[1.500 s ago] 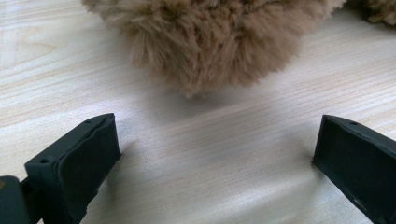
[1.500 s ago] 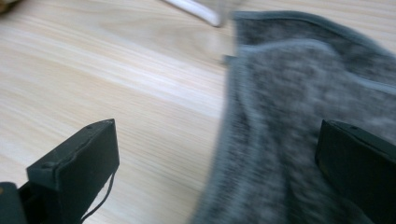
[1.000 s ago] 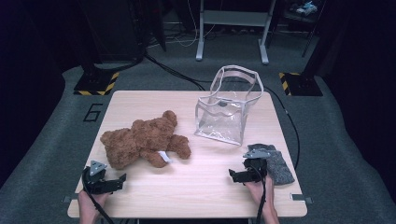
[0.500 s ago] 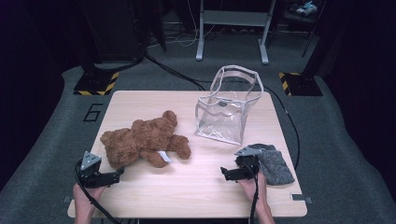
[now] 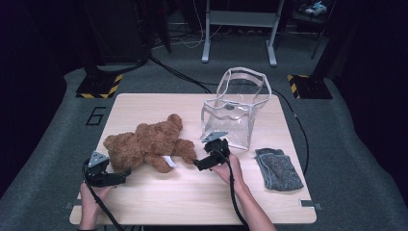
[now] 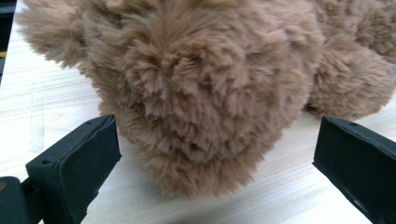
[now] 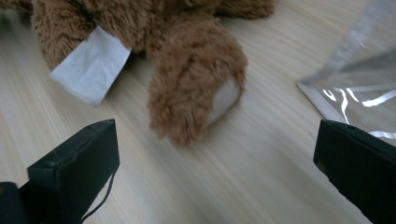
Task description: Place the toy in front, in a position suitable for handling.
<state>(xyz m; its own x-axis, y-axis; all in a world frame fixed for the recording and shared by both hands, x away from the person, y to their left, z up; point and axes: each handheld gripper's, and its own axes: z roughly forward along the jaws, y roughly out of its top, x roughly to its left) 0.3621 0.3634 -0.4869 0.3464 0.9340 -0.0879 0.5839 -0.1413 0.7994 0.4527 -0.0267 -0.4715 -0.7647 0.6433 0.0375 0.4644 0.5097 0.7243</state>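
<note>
A brown teddy bear [image 5: 146, 144] lies on the wooden table [image 5: 159, 202], left of centre. My left gripper [image 5: 122, 175] is at the bear's head end, open, with the furry head [image 6: 205, 88] close between the jaws but not pinched. My right gripper [image 5: 198, 164] is open at the other end, pointing at the bear's foot [image 7: 196, 88]. A white tag [image 7: 91, 65] sticks out of the bear beside that foot. In the right gripper view the foot lies just ahead of the open jaws, untouched.
A clear plastic tote bag [image 5: 235, 113] stands upright right of centre, close behind my right gripper; its corner [image 7: 359, 79] shows beside the right jaw. A folded grey cloth [image 5: 279, 168] lies near the table's right edge. Bare wood runs along the front.
My right gripper has moved left and forward, from beside the grey cloth to the bear's foot. My left gripper has moved in to the bear's head.
</note>
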